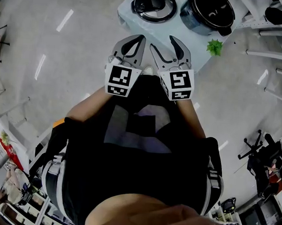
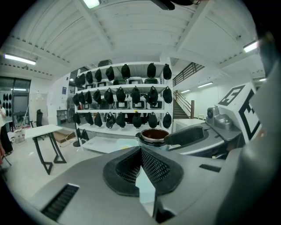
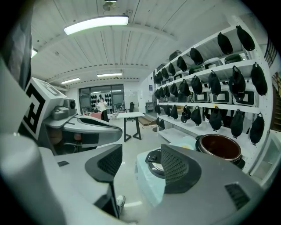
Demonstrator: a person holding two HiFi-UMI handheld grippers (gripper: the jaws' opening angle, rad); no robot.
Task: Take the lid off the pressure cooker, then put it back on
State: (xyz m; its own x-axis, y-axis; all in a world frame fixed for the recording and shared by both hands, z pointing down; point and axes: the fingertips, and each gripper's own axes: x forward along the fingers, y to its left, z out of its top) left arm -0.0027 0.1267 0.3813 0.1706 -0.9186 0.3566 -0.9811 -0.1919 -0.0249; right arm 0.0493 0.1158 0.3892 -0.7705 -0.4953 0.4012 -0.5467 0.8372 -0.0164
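Up close it's all dark shirt and two forearms, and out in front of them both sets of tongs hang over the floor (image 1: pixel 63 56), short of the worktop (image 1: pixel 197 35). Neither one is touching anything.

Now the lid (image 1: pixel 154 5). It's already off, lying flat at the worktop's left end by the near-left corner. The right gripper view shows it straight ahead, framed in the gap of that gripper's tongs but well beyond them. Just to its right sits the pressure cooker (image 1: pixel 208 12) near the right edge, mouth open, with the dark inner pot plain to see in both gripper views. Lid and cooker stand side by side and don't touch. A small green plant (image 1: pixel 214 46) marks the near-right corner.

The right tongs (image 1: pixel 161 42) are spread wide with nothing between the pads. The left tongs (image 1: pixel 140 39) are pressed together at the tips and equally empty.

By my reading the first half is done and the second half hasn't started: the lid has to go back on. That calls for bringing the open right tongs forward and down to the lid's handle or rim and closing firmly. Then the lid gets lifted level, carried right over the open pot and seated square on the rim. If the left tongs are to steady the cooker, they'll need to open first. Behind it all, shelves (image 2: pixel 123 94) of dark bags line the wall.
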